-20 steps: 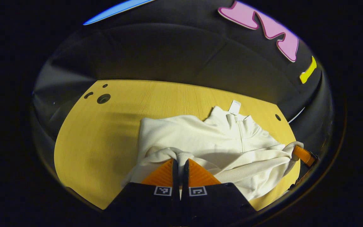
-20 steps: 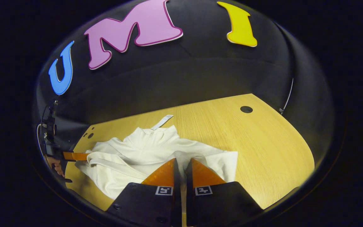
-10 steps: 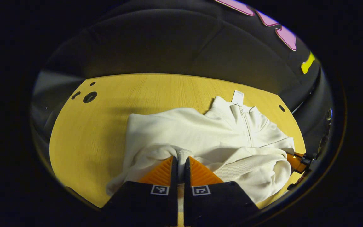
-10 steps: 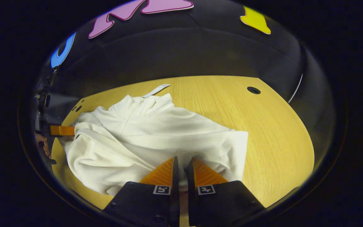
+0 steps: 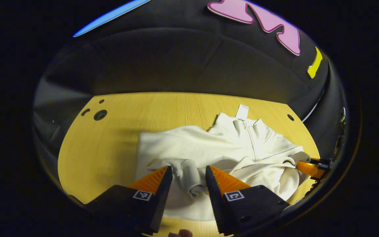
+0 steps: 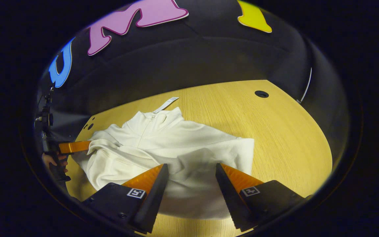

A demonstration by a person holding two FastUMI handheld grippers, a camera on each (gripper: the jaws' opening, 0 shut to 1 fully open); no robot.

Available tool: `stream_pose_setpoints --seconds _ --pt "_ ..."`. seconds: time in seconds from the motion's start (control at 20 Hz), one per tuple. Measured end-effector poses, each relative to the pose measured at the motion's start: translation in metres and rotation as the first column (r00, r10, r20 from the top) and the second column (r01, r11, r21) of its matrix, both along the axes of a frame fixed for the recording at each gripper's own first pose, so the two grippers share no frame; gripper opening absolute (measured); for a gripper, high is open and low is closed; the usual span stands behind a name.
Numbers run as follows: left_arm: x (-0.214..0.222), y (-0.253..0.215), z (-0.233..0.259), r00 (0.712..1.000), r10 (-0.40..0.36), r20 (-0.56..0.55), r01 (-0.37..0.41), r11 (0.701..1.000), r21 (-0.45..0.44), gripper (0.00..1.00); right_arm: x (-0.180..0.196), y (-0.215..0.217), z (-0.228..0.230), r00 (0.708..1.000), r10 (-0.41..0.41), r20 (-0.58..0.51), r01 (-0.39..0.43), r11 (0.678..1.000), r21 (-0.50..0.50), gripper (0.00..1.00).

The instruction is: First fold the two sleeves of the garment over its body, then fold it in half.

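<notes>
Left gripper (image 5: 185, 176): I have its jaws spread wide, hanging just above the near part of the garment. A bunched fold of cloth, the sleeve cuff (image 5: 189, 174), sits in the gap between my fingers; neither finger presses on it.

Right gripper (image 6: 189, 174): jaws wide here too, poised over the near hem of the garment, nothing pinched between them. In the left gripper view I see this gripper (image 5: 309, 168) far off at the right edge of the table, its tip at the garment's shoulder fold; whether it touches I cannot tell.

Left gripper seen from the right gripper view (image 6: 74, 146): at the table's left edge, tip against the folded sleeve, with a hand (image 6: 53, 159) on its grip.

Garment (image 6: 176, 144): a cream zip-neck top lying on the table (image 6: 285, 138), collar toward the far edge, hem toward the near edge. Both sleeves lie across the body in soft rumpled folds, not flat.

Tag (image 6: 166, 104): a white label sticking out from the collar (image 6: 153, 118) onto the bare wood, toward the far edge.

Table: light wood, with a round hole (image 6: 262, 94) near its far right corner and small holes (image 5: 100, 115) near its far left corner.
</notes>
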State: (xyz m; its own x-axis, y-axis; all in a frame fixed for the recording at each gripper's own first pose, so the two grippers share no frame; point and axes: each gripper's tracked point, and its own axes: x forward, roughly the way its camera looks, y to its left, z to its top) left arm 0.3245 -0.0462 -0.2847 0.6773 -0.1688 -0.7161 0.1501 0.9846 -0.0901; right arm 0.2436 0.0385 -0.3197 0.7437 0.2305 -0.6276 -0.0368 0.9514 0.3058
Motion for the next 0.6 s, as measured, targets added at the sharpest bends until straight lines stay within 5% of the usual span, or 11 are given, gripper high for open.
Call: stream_pose_setpoints --seconds 0.25,0.6 --pt "0.002 0.018 0.036 0.989 0.01 0.145 -0.015 0.999 0.033 0.75 -0.01 -0.001 0.022 0.999 -0.008 0.047 0.009 1.0 -0.02 0.93" --pt "-0.029 0.026 0.065 0.981 -0.001 0.194 -0.006 0.999 0.035 0.73 -0.035 0.01 0.053 0.996 0.006 0.083 -0.005 1.0 -0.019 0.93"
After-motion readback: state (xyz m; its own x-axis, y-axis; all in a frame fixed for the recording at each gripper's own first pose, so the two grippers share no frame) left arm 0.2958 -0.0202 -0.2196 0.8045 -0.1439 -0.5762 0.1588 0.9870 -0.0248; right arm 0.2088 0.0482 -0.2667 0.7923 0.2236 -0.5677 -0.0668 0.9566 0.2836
